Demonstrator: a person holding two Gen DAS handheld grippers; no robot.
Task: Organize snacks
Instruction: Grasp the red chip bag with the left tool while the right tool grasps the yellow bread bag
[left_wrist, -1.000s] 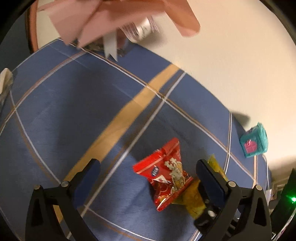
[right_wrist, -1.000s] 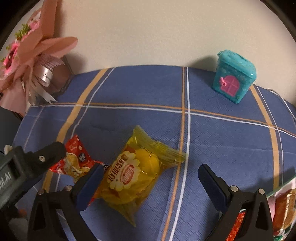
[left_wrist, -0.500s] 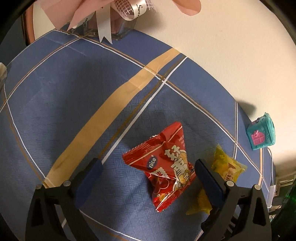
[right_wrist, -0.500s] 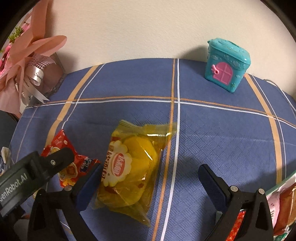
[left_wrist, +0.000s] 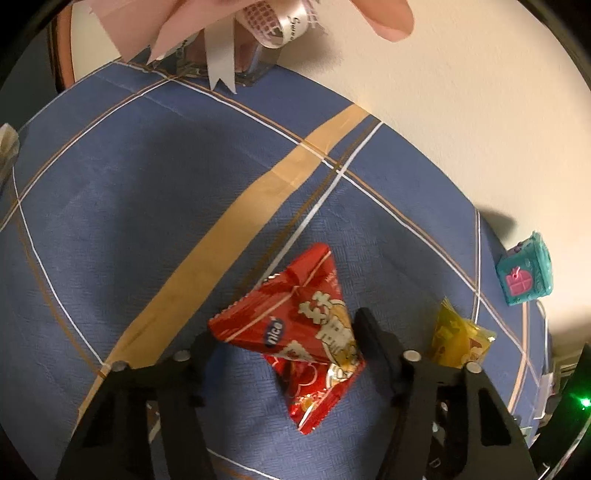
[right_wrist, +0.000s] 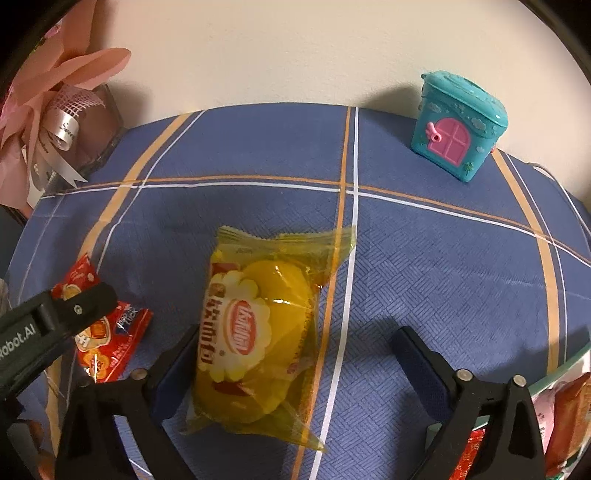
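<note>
The left gripper (left_wrist: 284, 341) is clenched on the red snack packet (left_wrist: 295, 332), its long axis toward the teal toy house (right_wrist: 460, 125). The right gripper (right_wrist: 295, 354), fingers released, straddles the yellow bun packet (right_wrist: 255, 332), pointing likewise.

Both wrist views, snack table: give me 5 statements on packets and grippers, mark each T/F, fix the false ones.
1. The left gripper has closed on the red snack packet. True.
2. The right gripper is clamped tight on the yellow packet. False: its jaws stand wide apart, with only the left finger at the packet's edge.
3. The teal toy house stands near the wall on the blue plaid tablecloth. True.
4. The yellow packet lies on top of the red one. False: they lie apart, side by side on the cloth.
5. The toy house's door is green. False: it is pink.
</note>
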